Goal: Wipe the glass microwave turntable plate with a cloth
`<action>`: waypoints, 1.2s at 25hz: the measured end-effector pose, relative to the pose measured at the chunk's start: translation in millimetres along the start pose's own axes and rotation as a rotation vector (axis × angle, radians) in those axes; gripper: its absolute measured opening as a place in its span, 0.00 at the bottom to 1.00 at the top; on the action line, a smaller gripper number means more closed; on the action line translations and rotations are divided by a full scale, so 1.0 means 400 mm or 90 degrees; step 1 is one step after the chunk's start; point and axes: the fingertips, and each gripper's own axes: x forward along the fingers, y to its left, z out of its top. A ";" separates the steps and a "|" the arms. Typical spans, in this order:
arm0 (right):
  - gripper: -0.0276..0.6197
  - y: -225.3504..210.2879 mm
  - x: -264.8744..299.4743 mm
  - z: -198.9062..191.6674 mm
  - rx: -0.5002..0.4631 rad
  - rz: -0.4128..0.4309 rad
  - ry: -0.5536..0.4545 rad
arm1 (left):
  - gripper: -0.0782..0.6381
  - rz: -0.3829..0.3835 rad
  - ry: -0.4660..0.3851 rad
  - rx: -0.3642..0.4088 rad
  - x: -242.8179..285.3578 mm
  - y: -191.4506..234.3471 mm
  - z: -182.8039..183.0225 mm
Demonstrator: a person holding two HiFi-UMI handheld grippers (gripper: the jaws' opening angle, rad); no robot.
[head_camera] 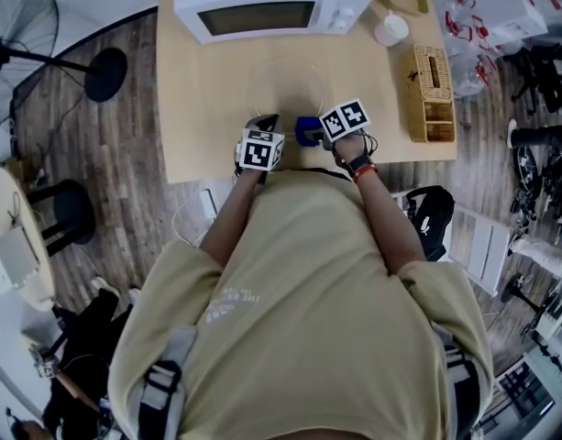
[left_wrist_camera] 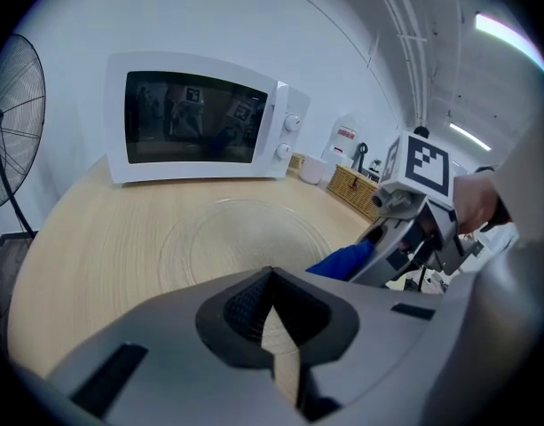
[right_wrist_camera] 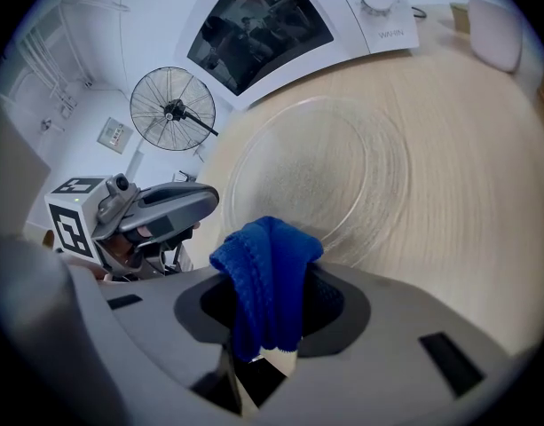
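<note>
Right gripper (right_wrist_camera: 273, 291): jaws clamped on a blue cloth (right_wrist_camera: 258, 256). The cloth is bunched. One fold stands above the jaws and the rest hangs down between them.

Left gripper (left_wrist_camera: 272, 278): jaws together, nothing between them.

Reference dial: centre on the plate (head_camera: 285, 90), with 12 o'clock toward the microwave (head_camera: 271, 5).

1. The plate is clear glass with ringed ridges. It lies flat on the table (head_camera: 198, 108), just in front of the microwave and apart from it.
2. The microwave door is shut.
3. Both grippers sit at the near edge of the table, close to the person's chest. The left gripper is at about 7 o'clock and the right at about 5 o'clock.
4. The two grippers are just beside each other, jaws pointing toward 12 o'clock.
5. The cloth is at the plate's near rim, at roughly 5 o'clock. Contact between the cloth and the glass cannot be confirmed from any view.
6. The left gripper is apart from the plate, over bare table.
7. A wicker box (head_camera: 430, 93) stands at 3 o'clock, near the table's right edge.
8. A white cup (head_camera: 391, 28) stands at 2 o'clock, beside the microwave.
9. A fan (head_camera: 19, 26) stands on the floor at about 9 o'clock, well apart from the table.
</note>
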 end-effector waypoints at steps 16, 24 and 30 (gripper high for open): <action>0.27 -0.072 -0.052 0.010 -0.055 -0.052 0.064 | 0.13 0.002 0.008 0.010 0.011 -0.006 0.018; 0.27 -0.107 -0.077 0.031 -0.116 -0.094 0.101 | 0.13 0.011 0.006 0.018 0.001 0.008 0.025; 0.26 -0.106 -0.085 0.049 -0.174 -0.079 0.106 | 0.13 -0.001 0.001 0.019 -0.008 0.011 0.043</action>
